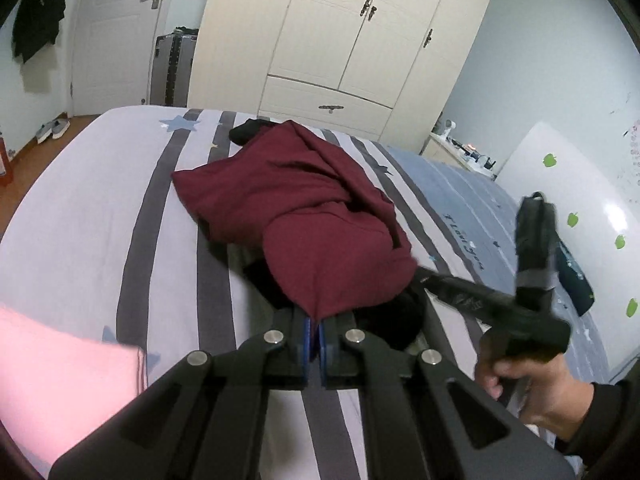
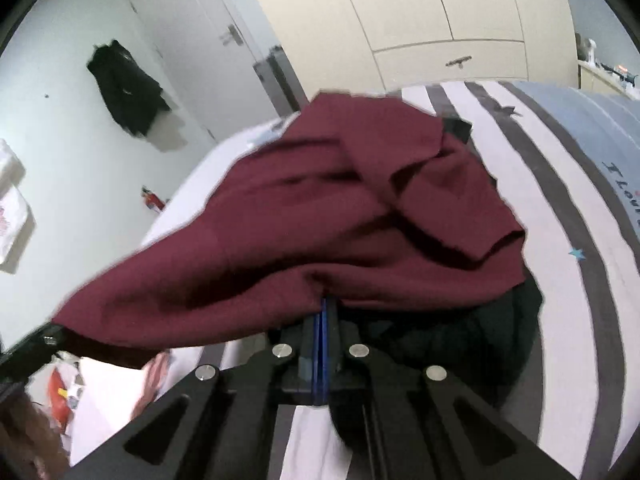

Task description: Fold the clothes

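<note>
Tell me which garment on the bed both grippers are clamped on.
The maroon garment: left gripper and right gripper both pinch its near edge. The black garment beneath is ungripped.

left gripper [image 1: 314, 322] on maroon garment [image 1: 304, 216]

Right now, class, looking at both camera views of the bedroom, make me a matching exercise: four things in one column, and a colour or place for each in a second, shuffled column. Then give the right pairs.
Things:
1. Garment pinched by both grippers
2. Wardrobe
3. Shoes
4. Folded cloth at the near left of the bed

Colour or place:
A. On the wooden floor by the door
B. Pink
C. Dark red
D. Cream, beyond the bed

Right pairs: 1-C, 2-D, 3-A, 4-B
</note>
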Demonstrator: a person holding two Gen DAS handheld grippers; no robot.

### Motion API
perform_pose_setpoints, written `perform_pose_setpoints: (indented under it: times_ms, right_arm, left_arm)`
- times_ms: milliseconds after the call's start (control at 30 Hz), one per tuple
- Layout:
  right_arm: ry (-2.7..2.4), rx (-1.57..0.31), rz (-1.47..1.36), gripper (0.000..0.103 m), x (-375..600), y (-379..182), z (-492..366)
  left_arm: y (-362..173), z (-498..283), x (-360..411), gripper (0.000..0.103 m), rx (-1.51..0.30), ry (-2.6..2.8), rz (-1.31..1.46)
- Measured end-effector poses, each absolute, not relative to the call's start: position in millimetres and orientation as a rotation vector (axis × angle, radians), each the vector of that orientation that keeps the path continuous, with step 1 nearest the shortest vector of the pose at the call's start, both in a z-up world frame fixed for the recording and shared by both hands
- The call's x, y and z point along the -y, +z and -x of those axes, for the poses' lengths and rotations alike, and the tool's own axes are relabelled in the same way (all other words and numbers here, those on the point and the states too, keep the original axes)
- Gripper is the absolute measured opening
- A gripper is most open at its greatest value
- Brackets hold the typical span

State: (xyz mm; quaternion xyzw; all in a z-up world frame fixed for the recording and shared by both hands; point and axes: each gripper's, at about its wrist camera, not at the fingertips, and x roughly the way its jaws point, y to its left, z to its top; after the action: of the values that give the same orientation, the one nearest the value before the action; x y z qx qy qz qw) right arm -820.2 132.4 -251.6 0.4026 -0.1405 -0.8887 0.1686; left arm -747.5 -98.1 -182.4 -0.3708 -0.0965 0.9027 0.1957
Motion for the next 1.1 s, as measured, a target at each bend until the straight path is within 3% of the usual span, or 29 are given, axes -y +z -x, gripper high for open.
perform_pose_setpoints:
  times_ms: [233,467,733,767,800,833,900,1100]
  right_arm:
    - [-2.455,0.457,-1.091,0.001,-146,-219,712]
    - [-2.298,0.471,-1.298,0.001,-125,-241,557]
    - [-2.248,0.34,-1.514,0.005,-110,-288,486]
    - [-2.265,0.339,-1.509,0.005,-117,-285,487]
    - [-2.286,0.349,-1.497,0.006,-125,-282,489]
    - [-2.309,0.361,-1.487,0.012,-131,-279,494]
    - [-2.353,0.384,-1.467,0.037,-144,-273,504]
    - [-2.413,0.392,-1.398,0.047,-153,-273,565]
  left_arm:
    - [-187,649,127,0.001,0.385,2.49,1.138]
    - [-221,503,154,0.001,0.385,2.469,1.411]
    - [-268,450,166,0.003,0.325,2.522,1.574]
    - [-269,445,167,0.006,0.342,2.533,1.596]
    - [-269,439,167,0.015,0.373,2.533,1.595]
    - [-269,435,166,0.03,0.392,2.535,1.601]
    - [-273,423,166,0.05,0.516,2.53,1.614]
    - [-294,435,166,0.059,0.824,2.508,1.613]
